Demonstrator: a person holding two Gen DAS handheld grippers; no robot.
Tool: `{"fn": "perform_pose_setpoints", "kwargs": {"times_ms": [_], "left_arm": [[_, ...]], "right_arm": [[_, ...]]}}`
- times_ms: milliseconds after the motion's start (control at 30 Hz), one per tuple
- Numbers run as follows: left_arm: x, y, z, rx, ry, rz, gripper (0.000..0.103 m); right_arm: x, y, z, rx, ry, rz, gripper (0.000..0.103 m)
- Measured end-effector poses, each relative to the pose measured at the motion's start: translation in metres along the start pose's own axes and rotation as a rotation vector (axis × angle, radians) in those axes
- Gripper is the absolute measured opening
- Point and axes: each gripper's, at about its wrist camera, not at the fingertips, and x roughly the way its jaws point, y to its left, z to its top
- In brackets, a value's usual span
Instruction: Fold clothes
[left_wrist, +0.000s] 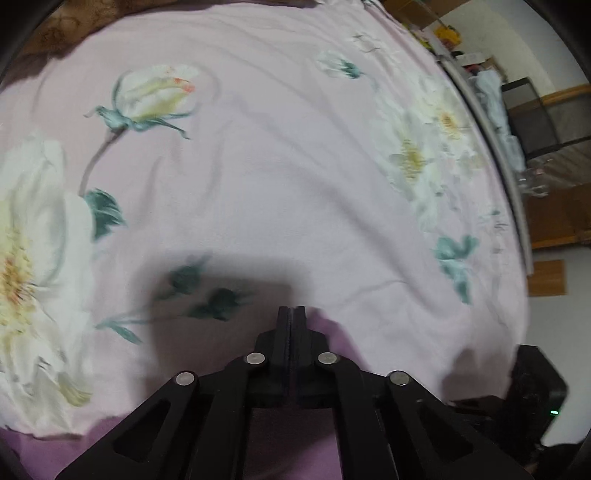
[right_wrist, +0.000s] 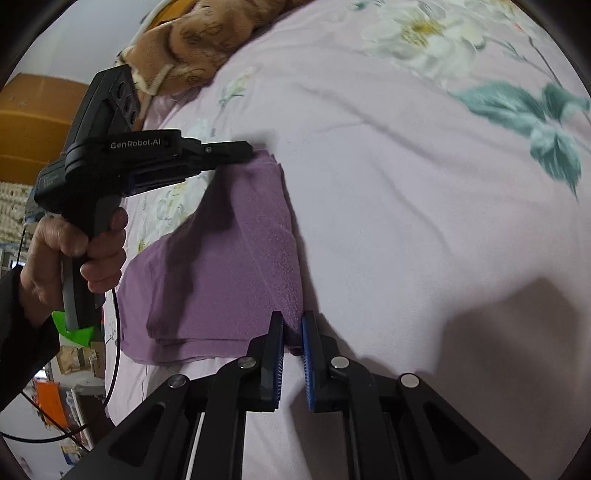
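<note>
A folded purple towel (right_wrist: 214, 266) lies on a pink floral bedsheet (right_wrist: 406, 184). My right gripper (right_wrist: 293, 326) is shut on the towel's near right corner, and the cloth bunches between the blue pads. My left gripper (right_wrist: 251, 151), held by a person's hand (right_wrist: 74, 251), points at the towel's far right corner. In the left wrist view that left gripper (left_wrist: 291, 310) has its fingers pressed together with nothing visible between them. Its tips sit just over the purple towel (left_wrist: 334, 332), which runs on beneath the gripper's linkage.
The bedsheet (left_wrist: 258, 166) stretches far ahead, printed with large white flowers. A brown patterned blanket (right_wrist: 199, 33) lies at the head of the bed. Beyond the bed's right edge stand shelves with clutter (left_wrist: 535, 110). A black cable (right_wrist: 114, 332) hangs from the left handle.
</note>
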Motion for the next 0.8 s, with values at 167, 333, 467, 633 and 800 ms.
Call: {"fn": "perform_pose_setpoints", "kwargs": {"times_ms": [167,333,467,633,800], "left_arm": [[-0.036,0.026,-0.003,-0.127,-0.094,-0.026,0.004],[-0.099,0.045,-0.046,-0.162,-0.200,-0.038,0.010],[-0.111,0.067,-0.109,-0.273,-0.197,-0.014,0.010],[-0.094,0.098,-0.177,-0.421,-0.145,-0.025,0.010],[-0.065,0.110,-0.185,-0.458,-0.122,-0.086,0.010]], "right_arm": [[-0.009,0.007,0.002,-0.018,0.001,-0.056,0.015],[-0.042,0.028,0.006,-0.088,-0.070,-0.187,0.017],[-0.047,0.052,0.011,-0.165,-0.078,-0.201,0.017],[-0.022,0.086,0.004,-0.233,-0.016,-0.213,0.017],[0.009,0.122,-0.006,-0.268,0.034,-0.198,0.017]]}}
